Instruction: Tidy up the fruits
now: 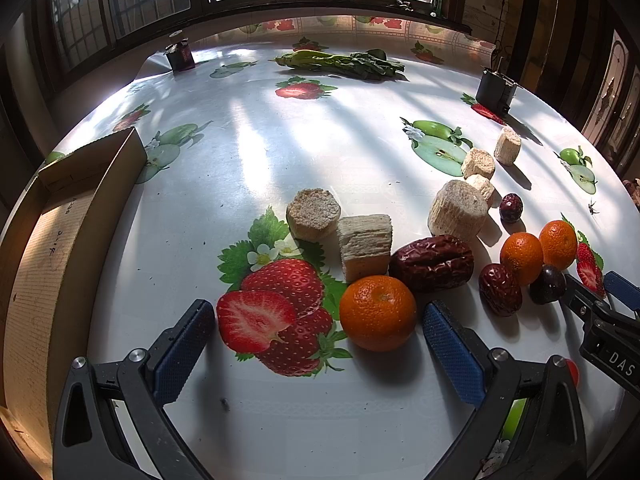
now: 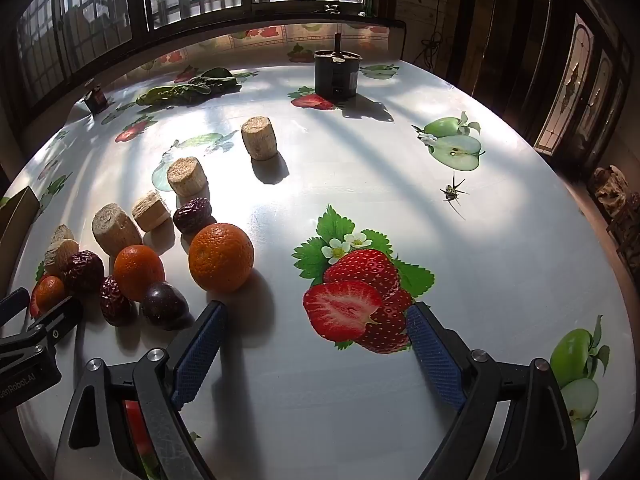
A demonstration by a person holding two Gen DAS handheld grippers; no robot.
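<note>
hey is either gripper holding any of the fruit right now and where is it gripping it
Nothing is held. The left gripper and right gripper are both open above the table.

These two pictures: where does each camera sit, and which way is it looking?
Left wrist view: sits on the left gripper, tilted down over the table; its open blue fingers flank the nearest orange; cardboard box at left, right gripper at the right edge.
Right wrist view: sits on the right gripper, tilted down at a printed strawberry; its fingers are open and hold nothing; left gripper at the left edge.
Shared: the oranges, the dates, the pale chunks, the greens by the window.
</note>
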